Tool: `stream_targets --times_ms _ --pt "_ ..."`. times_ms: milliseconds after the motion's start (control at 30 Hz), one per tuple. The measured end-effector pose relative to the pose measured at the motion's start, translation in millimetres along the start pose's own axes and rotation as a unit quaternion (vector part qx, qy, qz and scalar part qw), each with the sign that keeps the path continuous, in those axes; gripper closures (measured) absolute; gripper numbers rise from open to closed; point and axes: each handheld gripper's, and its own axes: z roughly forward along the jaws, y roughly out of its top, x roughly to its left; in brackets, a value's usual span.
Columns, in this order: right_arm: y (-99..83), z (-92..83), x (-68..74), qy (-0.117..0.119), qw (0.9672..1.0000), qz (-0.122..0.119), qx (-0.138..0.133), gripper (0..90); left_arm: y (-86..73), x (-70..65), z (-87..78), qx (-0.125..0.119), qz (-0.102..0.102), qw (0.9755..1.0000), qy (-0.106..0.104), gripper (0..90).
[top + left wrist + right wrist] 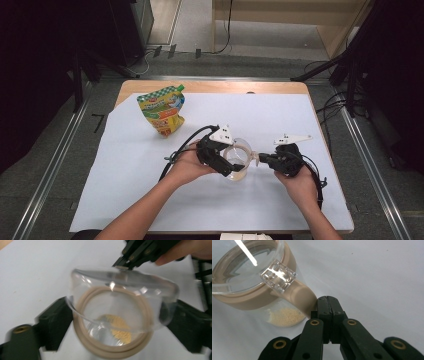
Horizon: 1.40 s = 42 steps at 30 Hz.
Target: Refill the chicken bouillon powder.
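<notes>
Item: clear jar (237, 162) with beige collar, mid-table on the white sheet (125, 165), a little yellow powder (285, 317) at the bottom.

My left claw (225, 162): jaws wide, straddling the jar body; whether the pads press, I cannot tell.

My right claw (327, 300): jaws fully together, tip against the beige handle (300, 298).

Risk: the jar tipping or sliding if my straddle is loose, spilling powder.

Writing: pouch (162, 110) print too small to read.
</notes>
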Motion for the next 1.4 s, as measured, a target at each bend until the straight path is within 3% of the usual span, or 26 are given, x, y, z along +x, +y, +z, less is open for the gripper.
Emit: stream_targets --times_ms 67,133,200,233,267,333,367,467,633,733,833,900,1000,1233,1400 --pt "0.0 0.6 0.3 0.0 1.0 -0.003 -0.001 90.0 5.4 -2.4 -2.2 -0.012 -0.001 0.9998 -0.015 25.4" --pt "-0.3 1.4 1.6 -0.003 1.0 -0.007 -0.001 90.0 11.5 -5.4 -2.2 -0.003 0.009 0.9998 -0.017 34.2" --pt "-0.4 1.1 1.1 -0.001 1.0 -0.004 0.0 90.0 18.4 -7.8 -2.5 -0.006 -0.008 0.9991 -0.042 42.1" --pt "-0.4 1.1 1.1 -0.001 1.0 -0.004 0.0 90.0 18.4 -7.8 -2.5 -0.006 -0.008 0.9991 -0.042 48.4" --pt "-0.6 1.0 1.2 -0.001 1.0 -0.004 0.0 90.0 21.5 -7.0 -2.3 -0.013 -0.027 0.997 -0.071 54.1" --pt "-0.6 1.0 1.2 -0.001 1.0 -0.004 0.0 90.0 23.3 -7.1 -2.4 -0.011 -0.028 0.9969 -0.073 58.5" --pt "-0.7 0.9 1.1 -0.001 1.0 -0.005 0.0 90.0 25.1 -7.0 -2.2 -0.008 -0.028 0.9964 -0.08 65.1" --pt "-0.8 0.8 1.1 -0.001 1.0 -0.004 0.0 90.0 30.8 -7.6 -2.0 0.011 -0.021 0.9956 -0.09 70.4" --pt "-1.0 0.9 0.7 0.001 1.0 -0.004 0.0 90.0 39.6 -9.2 -1.1 0.035 -0.017 0.9952 -0.09 72.2" --pt "-1.0 0.8 0.9 0.001 1.0 -0.004 -0.001 90.0 42.7 -10.8 1.2 0.032 -0.018 0.9951 -0.091 72.5" --pt "-1.0 0.8 1.0 0.001 1.0 -0.005 -0.001 90.0 47.1 -13.6 4.2 0.018 -0.014 0.9941 -0.106 74.9" --pt "-1.1 0.7 1.0 0.0 1.0 -0.005 0.0 90.0 50.4 -15.2 8.5 0.027 -0.006 0.9941 -0.104 77.1" --pt "-1.4 0.4 0.8 0.001 1.0 -0.007 -0.001 90.0 52.2 -14.5 13.0 0.027 -0.01 0.9937 -0.108 79.8" --pt "-0.4 -3.2 -1.9 0.009 0.9999 -0.007 -0.013 85.9 52.6 -13.3 15.1 0.029 -0.019 0.9931 -0.112 74.5" --pt "-1.3 -9.9 -2.7 0.006 0.9997 -0.008 -0.021 82.3 49.9 -14.5 7.0 0.032 -0.022 0.9929 -0.112 68.0"
